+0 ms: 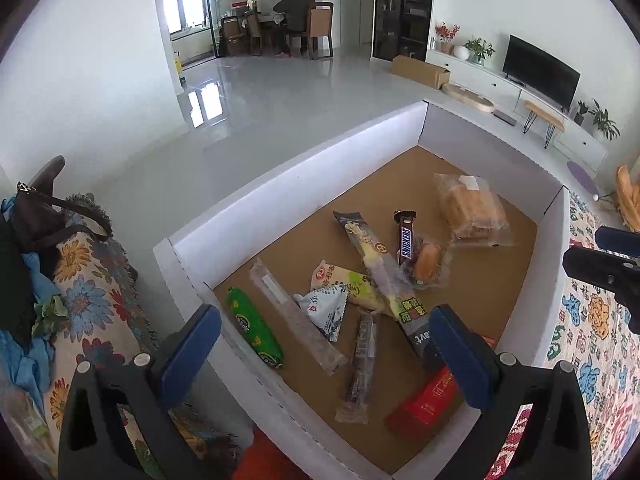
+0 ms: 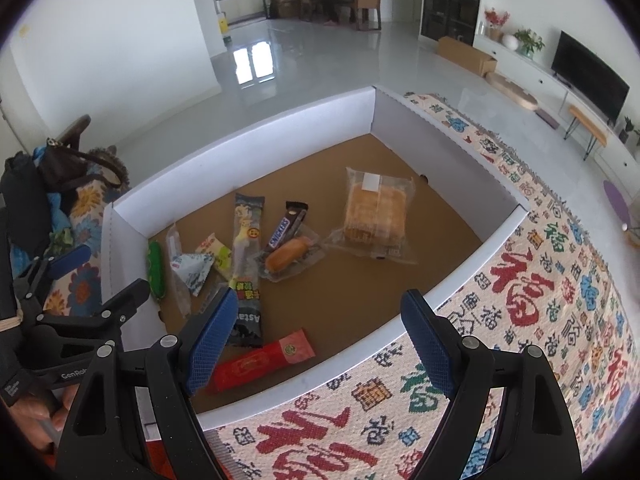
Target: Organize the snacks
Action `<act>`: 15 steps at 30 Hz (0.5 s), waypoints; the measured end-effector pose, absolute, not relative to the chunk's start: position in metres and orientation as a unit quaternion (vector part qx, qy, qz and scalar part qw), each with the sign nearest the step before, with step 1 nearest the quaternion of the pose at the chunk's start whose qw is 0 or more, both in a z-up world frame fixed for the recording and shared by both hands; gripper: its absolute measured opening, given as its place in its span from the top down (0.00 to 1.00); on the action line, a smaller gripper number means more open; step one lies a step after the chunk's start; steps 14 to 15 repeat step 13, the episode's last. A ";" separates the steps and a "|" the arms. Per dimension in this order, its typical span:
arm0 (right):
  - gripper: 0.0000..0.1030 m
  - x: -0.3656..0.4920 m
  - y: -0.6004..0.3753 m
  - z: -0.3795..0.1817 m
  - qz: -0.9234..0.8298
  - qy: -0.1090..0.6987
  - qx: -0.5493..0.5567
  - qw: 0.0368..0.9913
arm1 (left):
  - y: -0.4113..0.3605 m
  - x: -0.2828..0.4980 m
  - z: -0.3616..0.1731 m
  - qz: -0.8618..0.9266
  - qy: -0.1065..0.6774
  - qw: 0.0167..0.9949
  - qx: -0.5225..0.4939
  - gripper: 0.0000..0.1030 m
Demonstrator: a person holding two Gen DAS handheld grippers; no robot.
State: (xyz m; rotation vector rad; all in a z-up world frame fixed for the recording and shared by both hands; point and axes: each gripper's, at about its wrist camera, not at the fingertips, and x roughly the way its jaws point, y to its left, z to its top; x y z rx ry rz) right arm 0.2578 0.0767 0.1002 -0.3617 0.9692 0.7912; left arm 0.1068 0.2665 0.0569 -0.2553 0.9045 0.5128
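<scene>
Inside, the snacks lay scattered on the brown floor of a shallow white-walled cardboard box (image 1: 280, 184), which sat on a patterned woven cloth (image 2: 560, 288). A wrapped sponge cake (image 2: 375, 213) lay apart toward the far corner. Nearer the middle, a Snickers bar (image 2: 285, 227) rested touching a small bun in clear wrap (image 2: 289, 259), with a long grey and yellow packet (image 1: 374, 258) running slantwise just beside them and over a pale yellow packet (image 1: 352, 282). A white triangular sachet (image 1: 326, 312) lay against that yellow one, a long clear stick pack (image 1: 296, 316) beside it, and a green sausage-shaped pack (image 1: 256, 326) close to the left wall. A dark stick in clear wrap (image 1: 362, 364) and a red packet (image 2: 260, 362) lay nearest the near wall.

Over the near-left corner of the box hung the left gripper (image 1: 320, 354), its blue-padded fingers spread wide with nothing between them. The right gripper (image 2: 316, 340) hovered over the near wall, one pad above the red packet and the other above the cloth, likewise spread and empty. In the right wrist view, fingers of a hand (image 2: 36, 412) showed at the handle of the left tool.

Beyond the box, a dark bag (image 1: 44, 216) sat on a floral cover, and a pale glossy floor reached to a television (image 1: 540, 70) and a person seated at a distant table (image 1: 296, 8).
</scene>
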 end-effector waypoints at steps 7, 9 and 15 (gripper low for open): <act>0.16 0.258 0.081 0.096 0.369 0.453 -0.165 0.794 | 0.273 0.106 0.055 0.242 0.437 0.856 -0.135 0.00; 0.17 0.258 0.081 0.095 0.370 0.453 -0.167 0.794 | 0.275 0.105 0.055 0.235 0.440 0.854 -0.149 0.00; 0.17 0.257 0.081 0.094 0.370 0.452 -0.168 0.794 | 0.271 0.101 0.057 0.217 0.434 0.861 -0.153 0.00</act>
